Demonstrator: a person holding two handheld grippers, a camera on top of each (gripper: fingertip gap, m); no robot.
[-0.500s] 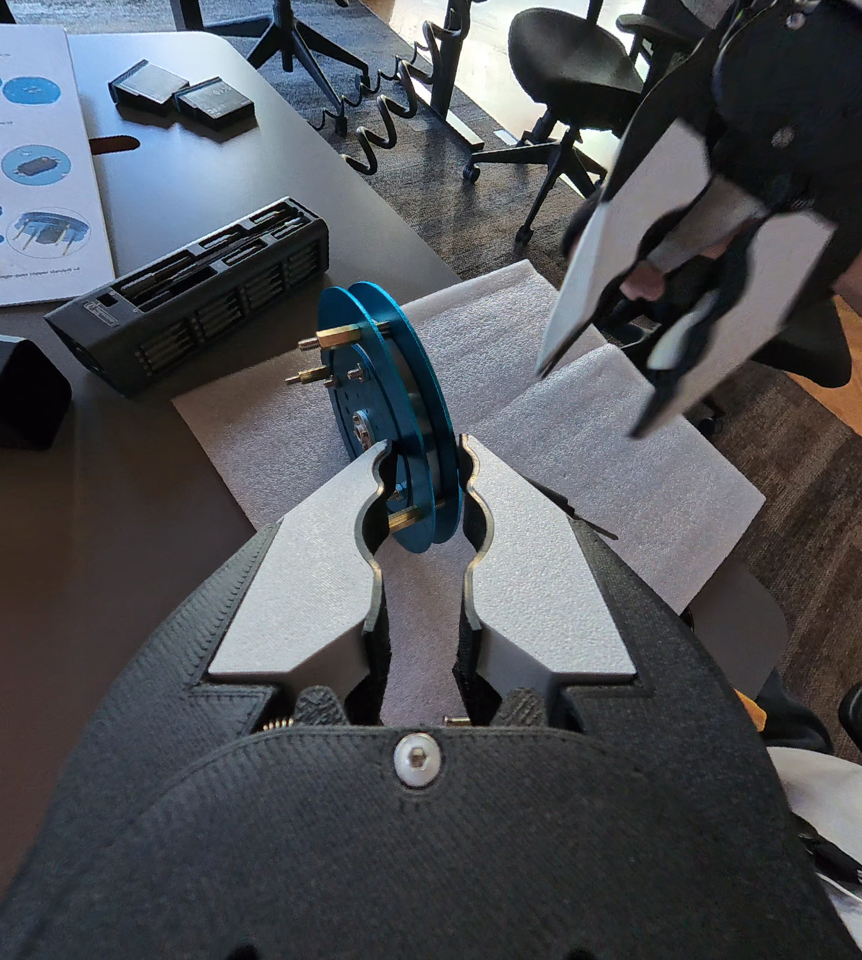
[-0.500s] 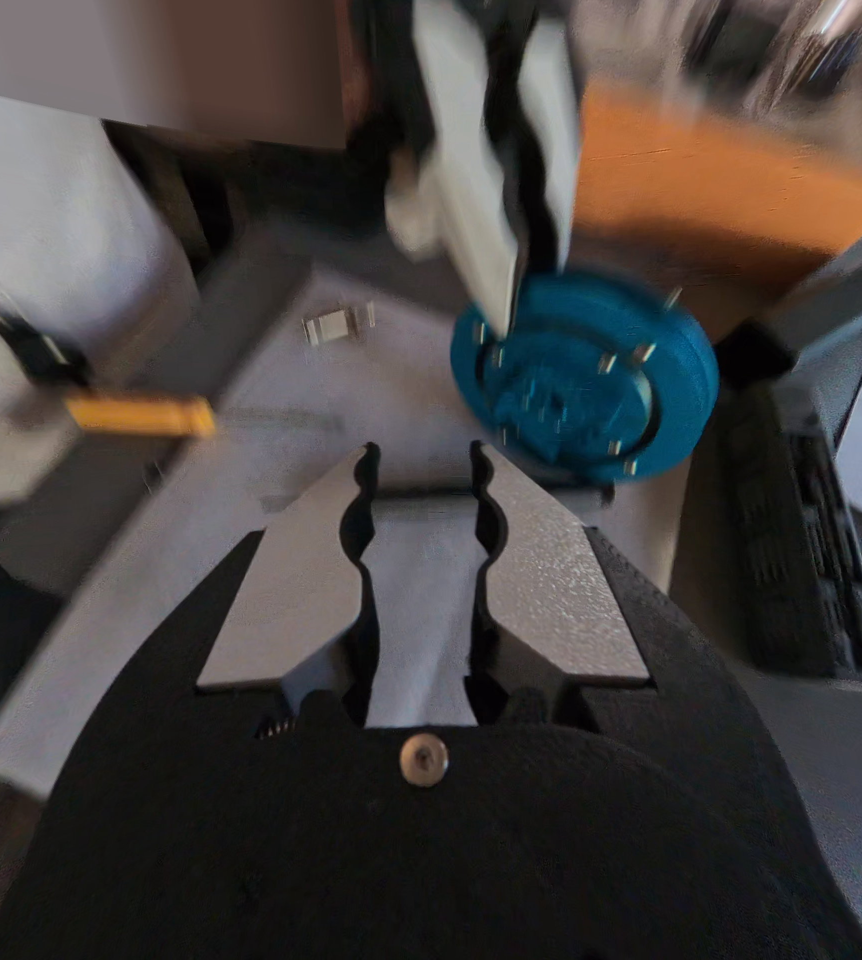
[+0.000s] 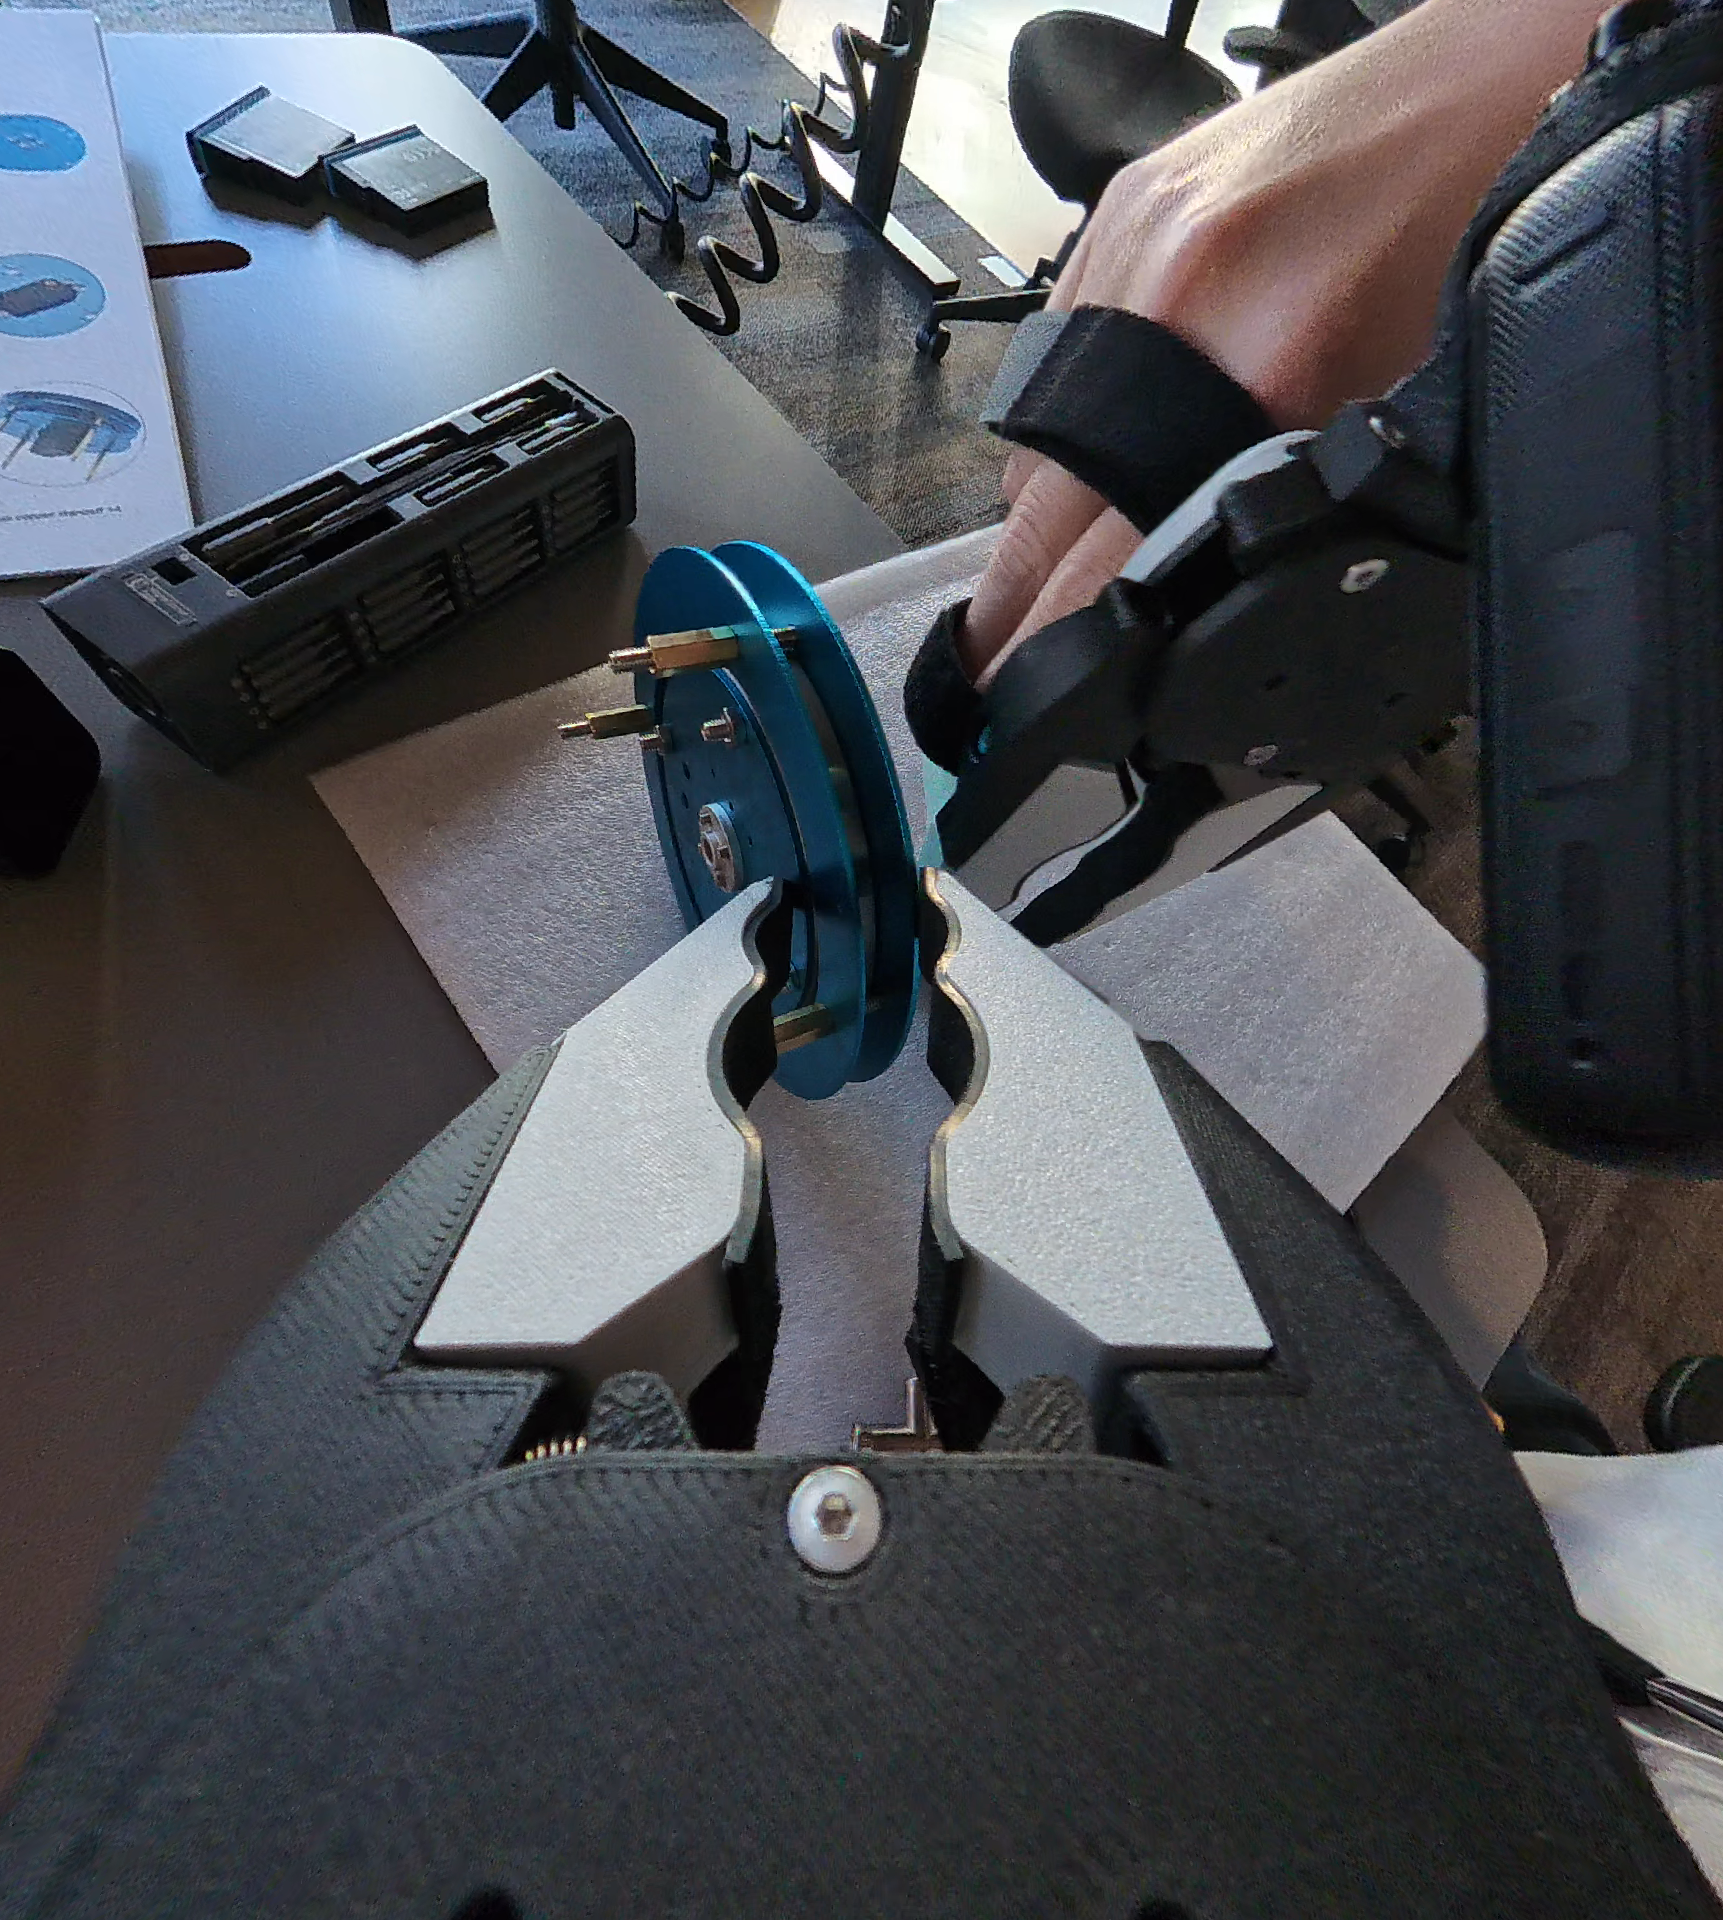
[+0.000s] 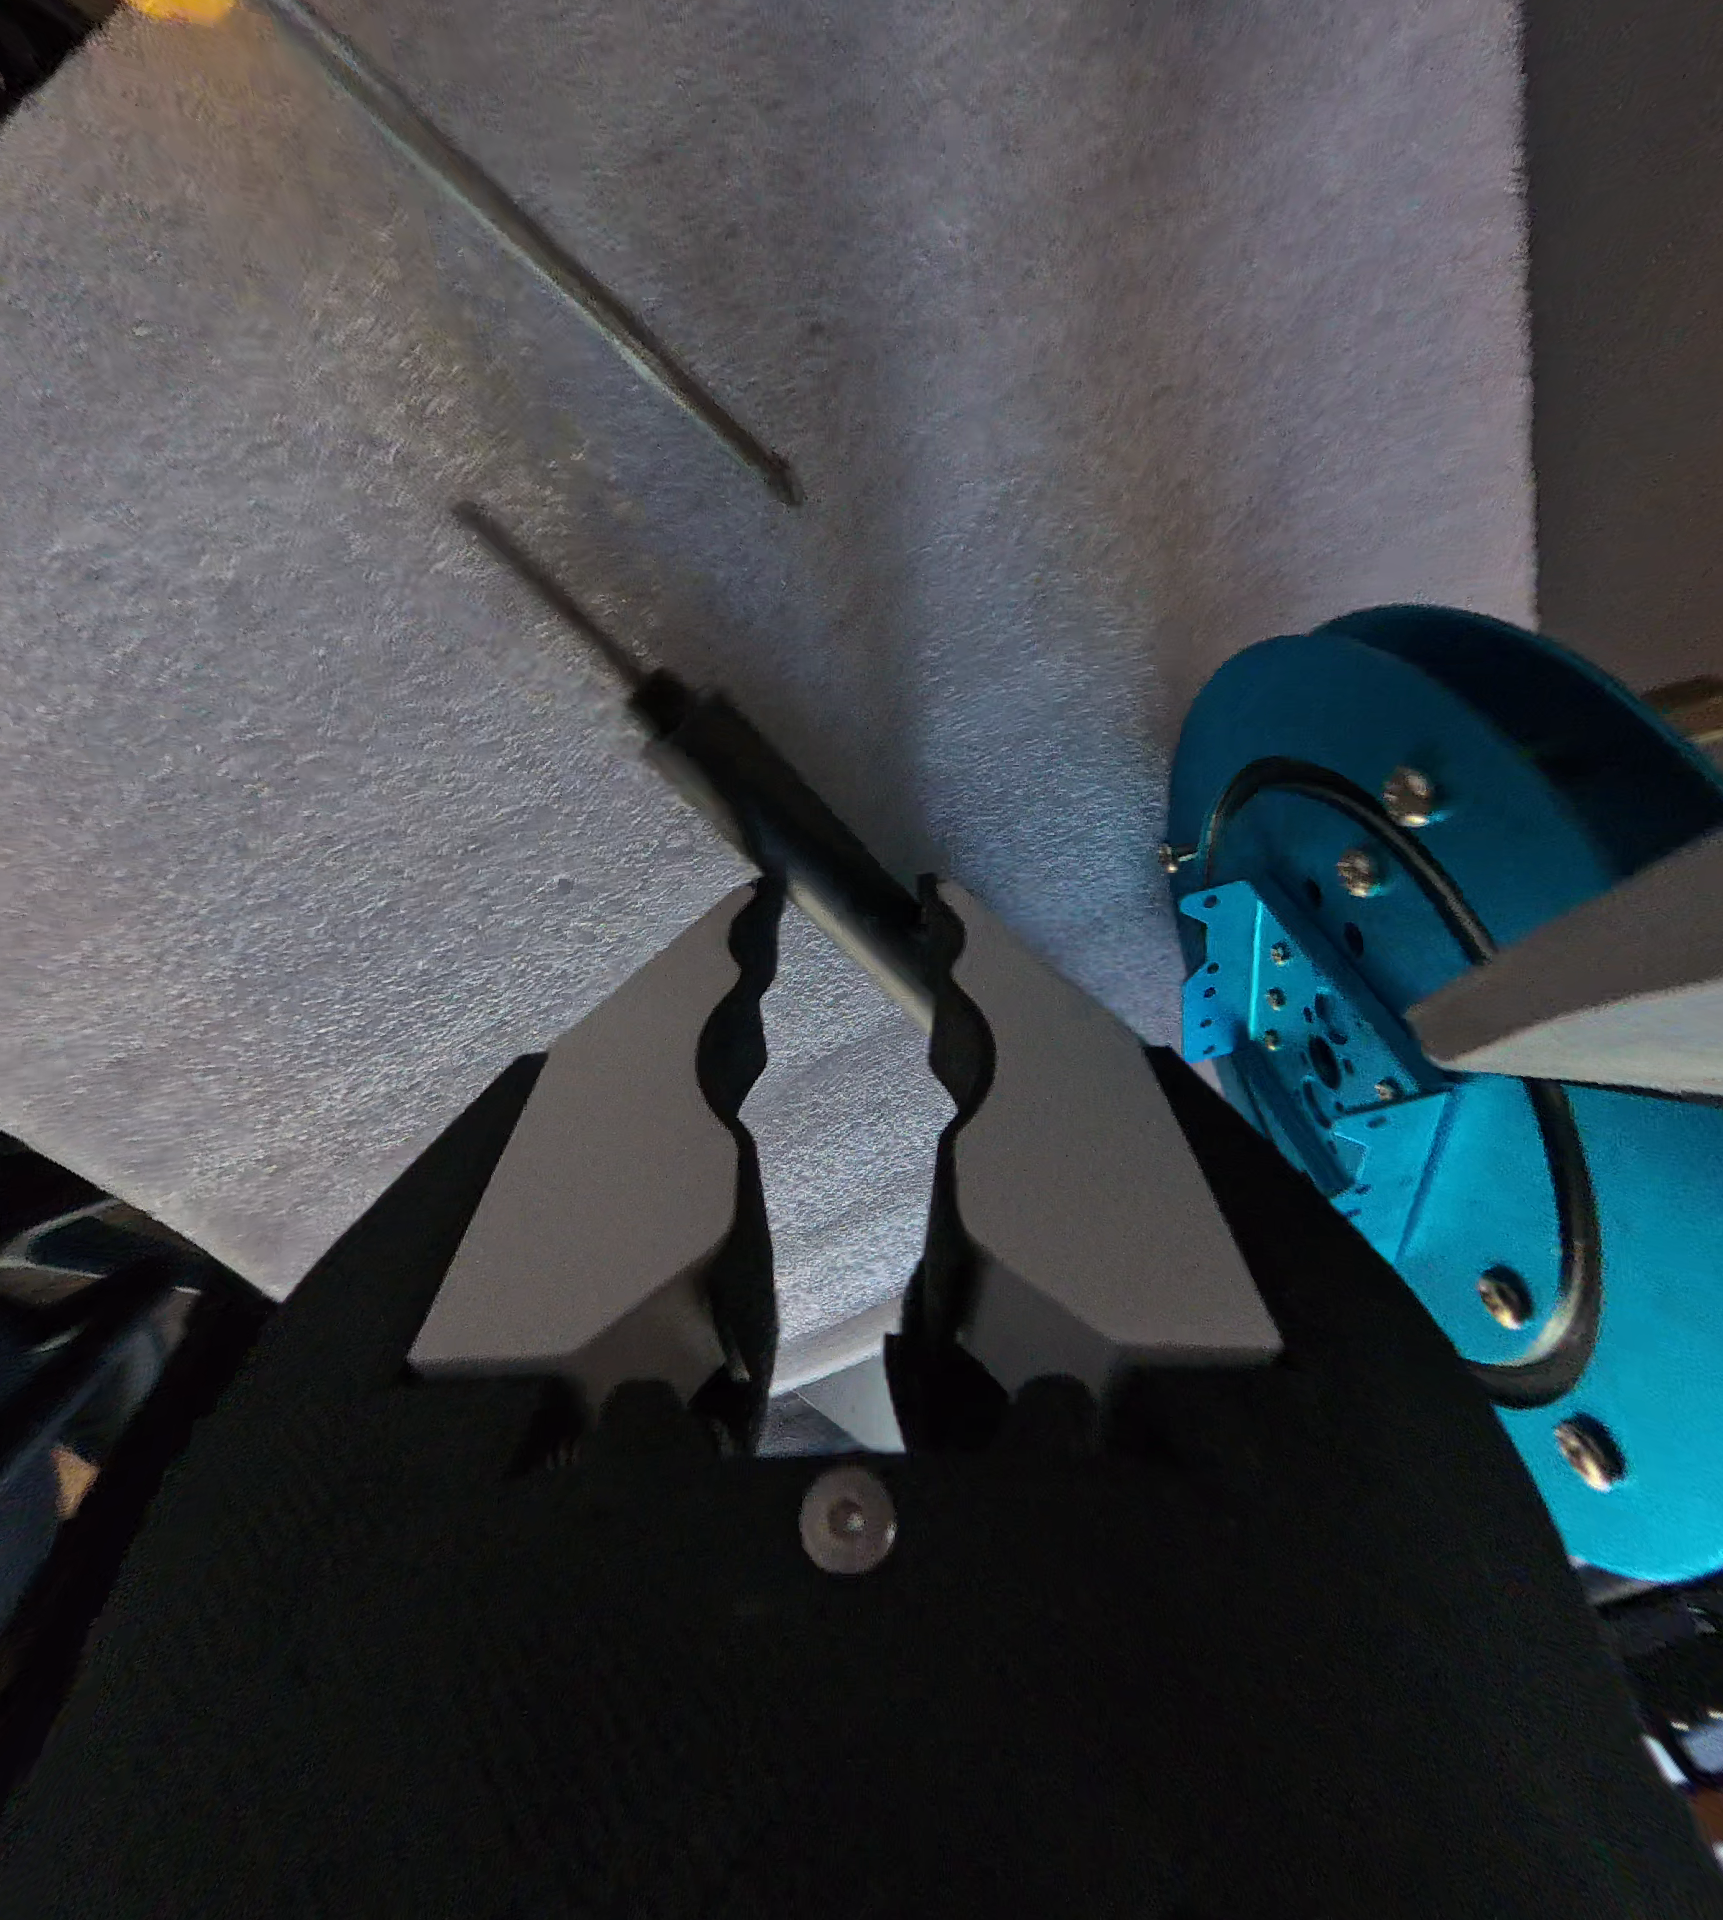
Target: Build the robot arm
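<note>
Blue anodised metal discs (image 3: 784, 800), two round plates joined face to face by brass standoffs, stand on edge on a sheet of white foam (image 3: 545, 852) with a fine pebbled surface, which lies over a dark matte table (image 3: 161, 1039). The left gripper (image 3: 846, 894) has pale, grainy wedge-shaped fingers with wavy inner edges in a ribbed black printed body; it is clenched on the lower rim of the discs, one fingertip on each outer face. On the far face, seen from the right wrist view, sit screws, a black ring and a small perforated blue bracket (image 4: 1283, 1008). The right gripper (image 4: 846, 894) points down at the foam just beside the discs, its jaws parted by a moderate gap, straddling a slim screwdriver (image 4: 732, 790) with a dark collar and thin shaft lying flat; whether the tips press it I cannot tell. A black slotted bit case (image 3: 348, 582) lies near on the table.
</note>
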